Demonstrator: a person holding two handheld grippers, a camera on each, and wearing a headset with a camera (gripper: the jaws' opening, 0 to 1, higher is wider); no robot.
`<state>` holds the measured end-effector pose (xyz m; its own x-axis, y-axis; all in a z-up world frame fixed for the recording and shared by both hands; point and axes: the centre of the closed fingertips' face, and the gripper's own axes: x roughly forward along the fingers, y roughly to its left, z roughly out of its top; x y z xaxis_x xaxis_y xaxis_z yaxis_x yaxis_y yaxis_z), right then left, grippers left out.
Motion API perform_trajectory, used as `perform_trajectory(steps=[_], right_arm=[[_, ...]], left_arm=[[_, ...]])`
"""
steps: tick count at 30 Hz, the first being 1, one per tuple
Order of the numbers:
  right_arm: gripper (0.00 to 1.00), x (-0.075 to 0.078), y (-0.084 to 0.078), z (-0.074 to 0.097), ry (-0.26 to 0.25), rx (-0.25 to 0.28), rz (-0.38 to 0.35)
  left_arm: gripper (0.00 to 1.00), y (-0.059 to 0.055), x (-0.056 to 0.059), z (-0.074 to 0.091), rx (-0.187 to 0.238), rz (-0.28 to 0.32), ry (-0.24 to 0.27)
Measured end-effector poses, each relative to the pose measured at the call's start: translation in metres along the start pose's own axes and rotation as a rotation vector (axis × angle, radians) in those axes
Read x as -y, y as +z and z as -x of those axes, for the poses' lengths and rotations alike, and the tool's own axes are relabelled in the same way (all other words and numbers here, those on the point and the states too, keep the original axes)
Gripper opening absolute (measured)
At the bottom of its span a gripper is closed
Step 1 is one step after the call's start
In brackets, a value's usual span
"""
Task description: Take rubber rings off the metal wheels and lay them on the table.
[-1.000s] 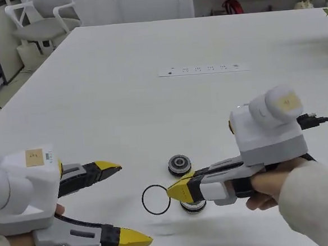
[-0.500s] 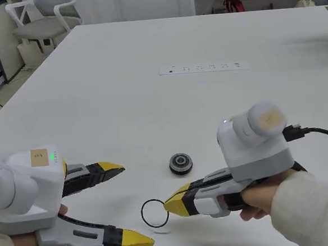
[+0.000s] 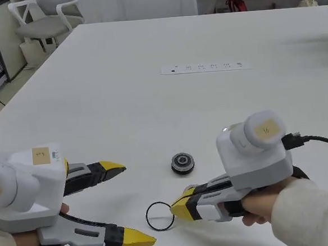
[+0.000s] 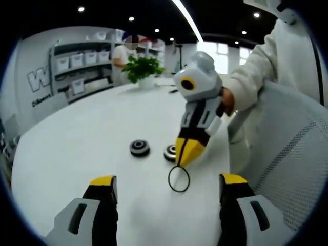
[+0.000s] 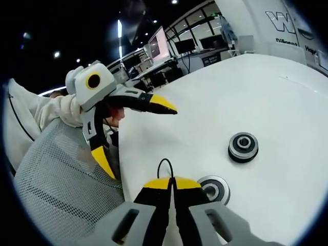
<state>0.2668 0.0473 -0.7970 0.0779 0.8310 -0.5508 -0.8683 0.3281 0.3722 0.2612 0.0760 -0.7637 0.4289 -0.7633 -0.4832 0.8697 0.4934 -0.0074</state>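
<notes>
My right gripper [image 3: 178,208] is shut on a thin black rubber ring [image 3: 159,216], which hangs from its yellow tips just over the white table [image 3: 152,112]. In the right gripper view the ring [image 5: 165,167] sticks out past the shut right gripper [image 5: 171,180]. One metal wheel [image 3: 182,163] stands free behind it. A second wheel [image 5: 214,188] lies right beside the right jaws, with the other wheel [image 5: 242,146] farther off. My left gripper [image 3: 127,206] is open at the near left, apart from the ring [image 4: 179,179]. Both wheels [image 4: 139,147] [image 4: 170,152] sit beyond it.
A white power strip [image 3: 202,68] lies flat at the table's middle. A cable [image 3: 317,140] trails from the right gripper. An office chair [image 3: 44,19] stands off the far left corner. A potted plant [image 4: 143,66] is at the table's far end.
My right gripper has drawn the ring a little nearer to me, away from the near wheel. The left gripper has stayed open in place.
</notes>
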Motion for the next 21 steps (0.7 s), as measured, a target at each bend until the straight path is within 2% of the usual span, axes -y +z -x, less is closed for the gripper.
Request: perform_trajectory(steps=[9, 14, 21], right_arm=[[0.00, 0.0072, -0.0002, 0.0013, -0.026, 0.006, 0.005], [0.00, 0.0048, 0.0007, 0.0009, -0.013, 0.013, -0.005], [0.06, 0.0061, 0.0049, 0.0036, -0.018, 0.026, 0.005]], left_arm=[[0.83, -0.0008, -0.0005, -0.0001, -0.003, 0.002, -0.001], [0.82, -0.0012, -0.0012, 0.0000, -0.004, 0.002, 0.001], [0.82, -0.0012, -0.0011, -0.0001, -0.005, 0.003, 0.000]])
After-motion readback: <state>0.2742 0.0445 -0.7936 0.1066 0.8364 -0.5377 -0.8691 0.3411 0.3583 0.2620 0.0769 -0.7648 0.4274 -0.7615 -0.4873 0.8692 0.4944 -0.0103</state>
